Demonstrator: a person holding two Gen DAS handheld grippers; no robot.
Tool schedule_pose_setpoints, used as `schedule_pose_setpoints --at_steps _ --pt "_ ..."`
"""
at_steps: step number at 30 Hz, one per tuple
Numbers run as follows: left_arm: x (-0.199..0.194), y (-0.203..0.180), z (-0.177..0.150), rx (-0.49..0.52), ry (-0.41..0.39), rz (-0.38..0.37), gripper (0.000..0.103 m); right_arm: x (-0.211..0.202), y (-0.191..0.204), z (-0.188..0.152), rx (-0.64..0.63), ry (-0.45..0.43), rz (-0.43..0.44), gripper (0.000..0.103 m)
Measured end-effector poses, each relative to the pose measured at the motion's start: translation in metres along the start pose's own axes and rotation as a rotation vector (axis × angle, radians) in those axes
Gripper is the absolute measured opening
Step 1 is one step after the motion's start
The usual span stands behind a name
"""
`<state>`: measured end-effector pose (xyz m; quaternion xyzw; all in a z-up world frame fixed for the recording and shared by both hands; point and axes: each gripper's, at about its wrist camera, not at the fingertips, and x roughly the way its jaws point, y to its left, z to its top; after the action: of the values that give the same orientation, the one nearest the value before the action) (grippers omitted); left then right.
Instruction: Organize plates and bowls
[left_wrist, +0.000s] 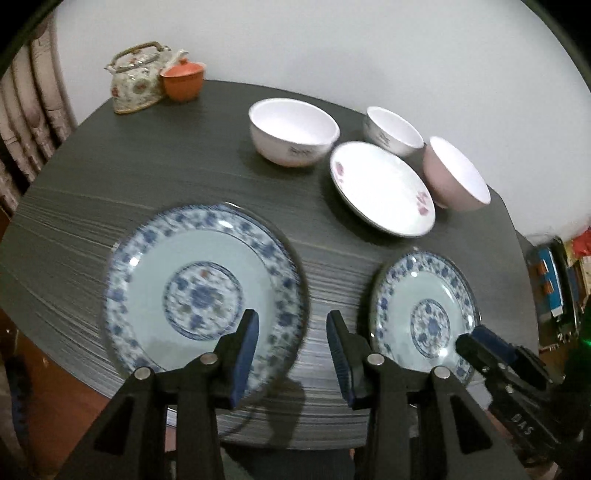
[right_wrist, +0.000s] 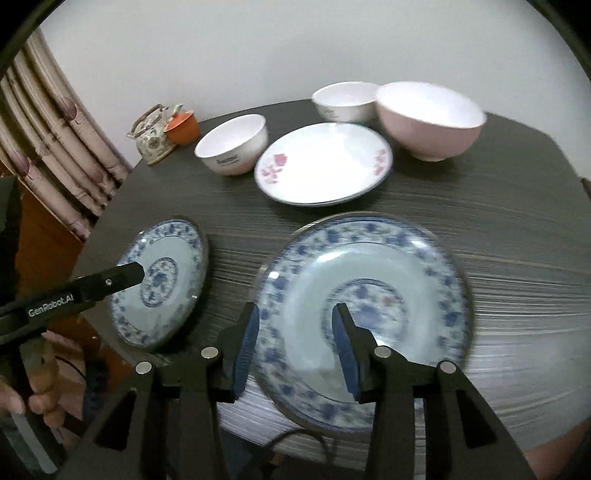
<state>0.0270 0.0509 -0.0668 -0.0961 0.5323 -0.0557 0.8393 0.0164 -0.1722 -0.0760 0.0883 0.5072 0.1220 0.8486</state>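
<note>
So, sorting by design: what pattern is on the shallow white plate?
Pink flowers near the rim of the white plate, clearest in the right wrist view.

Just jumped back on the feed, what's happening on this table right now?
A person holds a two-finger tool in each hand above a dark table of dishes. Neither grips anything. The left tool is open over the gap between two blue-patterned plates, and the right tool is open above one of them. Further back sit a white plate with pink flowers, two white bowls and a pink bowl, each apart, nothing stacked yet. A teapot and an orange lidded cup stand at the far corner.
</note>
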Motion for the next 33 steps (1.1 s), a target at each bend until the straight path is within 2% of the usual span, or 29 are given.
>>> schedule_pose_setpoints --at_steps 3,8,14,18,23,33 --pt "0.007 -0.010 -0.005 0.007 0.019 -0.039 0.039 -0.009 -0.015 -0.007 0.007 -0.007 0.009 0.041" --pt "0.021 -0.027 -0.010 0.030 0.065 -0.155 0.039 -0.016 -0.049 -0.017 0.049 0.020 0.082 0.042" --pt "0.041 -0.031 -0.011 -0.025 0.163 -0.278 0.039 -0.014 -0.099 -0.019 0.213 0.055 0.170 0.043" --pt "0.052 -0.039 -0.009 -0.005 0.196 -0.287 0.039 -0.003 -0.132 -0.020 0.287 0.108 0.214 0.043" --pt "0.074 -0.039 -0.004 -0.060 0.252 -0.313 0.039 0.016 -0.170 -0.027 0.388 0.172 0.287 0.040" --pt "0.091 -0.033 0.003 -0.113 0.291 -0.321 0.039 0.038 -0.186 -0.027 0.448 0.186 0.374 0.034"
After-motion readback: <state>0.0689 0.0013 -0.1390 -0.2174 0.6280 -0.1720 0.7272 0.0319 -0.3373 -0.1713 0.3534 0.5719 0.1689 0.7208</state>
